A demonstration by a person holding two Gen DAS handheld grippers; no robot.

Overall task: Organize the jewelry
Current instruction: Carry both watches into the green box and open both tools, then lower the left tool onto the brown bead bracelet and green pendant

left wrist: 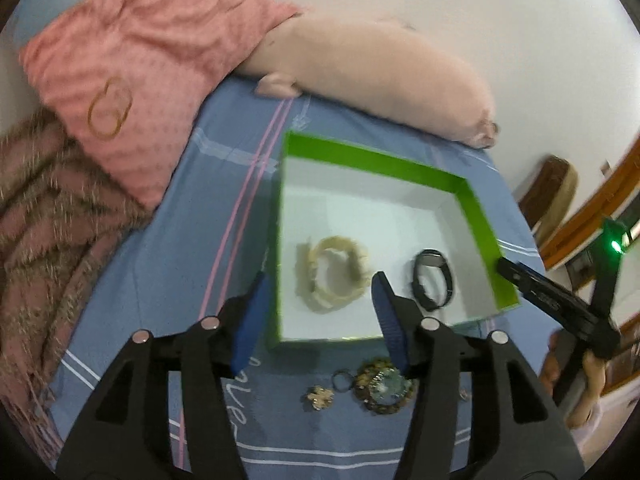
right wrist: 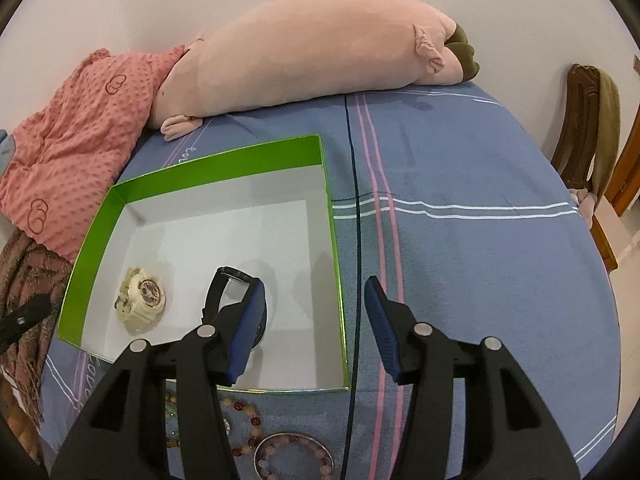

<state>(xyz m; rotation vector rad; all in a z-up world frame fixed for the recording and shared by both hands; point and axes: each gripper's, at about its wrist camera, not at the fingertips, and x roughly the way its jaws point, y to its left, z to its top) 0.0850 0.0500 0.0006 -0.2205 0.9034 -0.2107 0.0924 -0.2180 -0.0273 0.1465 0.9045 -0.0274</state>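
A green-walled box (left wrist: 476, 216) with a white floor lies on the blue bedsheet; it also shows in the right wrist view (right wrist: 224, 156). Inside lie a cream watch (left wrist: 332, 272) (right wrist: 140, 294) and a black watch (left wrist: 434, 280) (right wrist: 230, 292). My left gripper (left wrist: 320, 316) is open and empty over the box's near edge. My right gripper (right wrist: 314, 320) is open and empty over the box's right wall, its left finger in front of the black watch. Loose pieces lie before the box: a beaded ornament (left wrist: 384, 390), a small ring (left wrist: 342, 380), a gold charm (left wrist: 319, 397), bead bracelets (right wrist: 294, 456).
A long pink plush (right wrist: 312, 52) lies along the wall at the bed's far edge. A pink dotted blanket (left wrist: 132, 64) and a fringed brown throw (left wrist: 44, 220) are heaped at the left. A wooden chair (right wrist: 588, 120) stands past the bed's right edge.
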